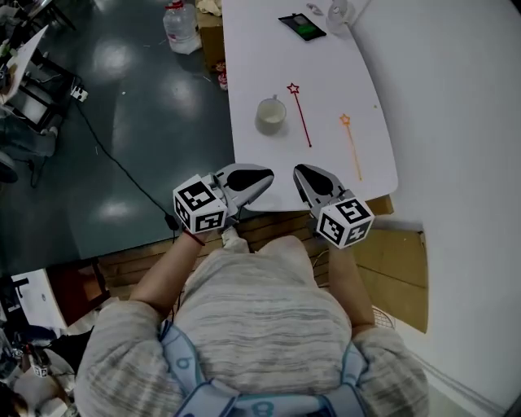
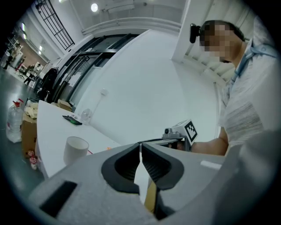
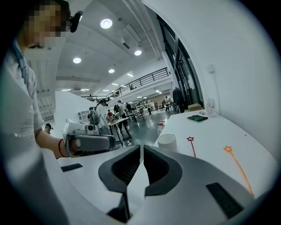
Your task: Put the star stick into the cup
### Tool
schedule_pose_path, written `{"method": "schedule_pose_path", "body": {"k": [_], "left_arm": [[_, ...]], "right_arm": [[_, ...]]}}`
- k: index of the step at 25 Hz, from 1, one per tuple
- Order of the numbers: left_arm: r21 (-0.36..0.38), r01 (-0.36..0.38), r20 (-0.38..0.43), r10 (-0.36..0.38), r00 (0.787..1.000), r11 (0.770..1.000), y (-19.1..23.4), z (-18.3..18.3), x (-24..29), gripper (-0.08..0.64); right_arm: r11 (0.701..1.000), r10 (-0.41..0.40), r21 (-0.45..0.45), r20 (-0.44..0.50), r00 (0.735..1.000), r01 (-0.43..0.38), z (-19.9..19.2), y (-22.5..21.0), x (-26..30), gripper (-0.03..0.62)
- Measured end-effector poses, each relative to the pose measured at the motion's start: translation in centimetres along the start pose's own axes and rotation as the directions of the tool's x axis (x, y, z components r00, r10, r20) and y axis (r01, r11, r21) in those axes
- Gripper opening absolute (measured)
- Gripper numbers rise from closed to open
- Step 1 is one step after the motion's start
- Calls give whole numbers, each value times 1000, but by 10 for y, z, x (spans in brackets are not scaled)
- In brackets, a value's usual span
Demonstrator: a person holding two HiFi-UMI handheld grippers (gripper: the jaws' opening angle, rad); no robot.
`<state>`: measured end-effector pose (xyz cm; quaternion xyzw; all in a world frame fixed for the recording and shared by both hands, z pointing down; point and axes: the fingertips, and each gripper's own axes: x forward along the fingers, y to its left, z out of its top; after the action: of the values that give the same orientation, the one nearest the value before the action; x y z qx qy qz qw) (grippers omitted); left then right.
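Observation:
A white cup [image 1: 271, 115] stands on the white table [image 1: 252, 49]. Just right of it lies a red star stick [image 1: 302, 119], and an orange star stick [image 1: 352, 147] lies further right. My left gripper [image 1: 264, 176] and right gripper [image 1: 302, 172] hover side by side at the table's near edge, both shut with nothing in them. In the left gripper view the shut left gripper [image 2: 140, 148] points past the cup [image 2: 75, 150]. In the right gripper view the right gripper [image 3: 142, 150] is shut too, with the cup [image 3: 167, 142], red stick [image 3: 192, 146] and orange stick [image 3: 237, 165] beyond it.
A dark phone [image 1: 302, 26] and a clear glass [image 1: 338, 12] sit at the table's far end. A water bottle [image 1: 181, 26] and a cardboard box [image 1: 211, 34] stand on the floor to the left. A white wall [image 1: 456, 98] runs along the table's right side.

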<state>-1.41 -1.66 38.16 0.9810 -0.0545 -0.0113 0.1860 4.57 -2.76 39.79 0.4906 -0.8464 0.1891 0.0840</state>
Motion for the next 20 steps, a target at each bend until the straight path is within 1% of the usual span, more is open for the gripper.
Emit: {"method": "schedule_pose_path", "body": {"k": [4, 7, 11, 16, 20], "left_arm": [[-20, 1, -7, -2, 1000, 1000, 19, -4, 8, 23], [-37, -19, -22, 18, 1000, 999, 32, -13, 21, 23], [-78, -77, -24, 76, 997, 994, 49, -22, 39, 23], [-156, -159, -12, 159, 987, 975, 71, -25, 61, 23], [-190, -197, -32, 194, 980, 962, 76, -32, 76, 23]], "right_arm": [[1000, -15, 3, -40, 999, 15, 1, -19, 20, 11], [1000, -24, -2, -73, 997, 24, 1, -44, 34, 11], [1000, -18, -21, -132, 991, 16, 0, -73, 49, 11], [999, -3, -38, -220, 975, -5, -6, -107, 71, 11], [999, -8, -38, -267, 964, -2, -13, -132, 88, 11]]}}
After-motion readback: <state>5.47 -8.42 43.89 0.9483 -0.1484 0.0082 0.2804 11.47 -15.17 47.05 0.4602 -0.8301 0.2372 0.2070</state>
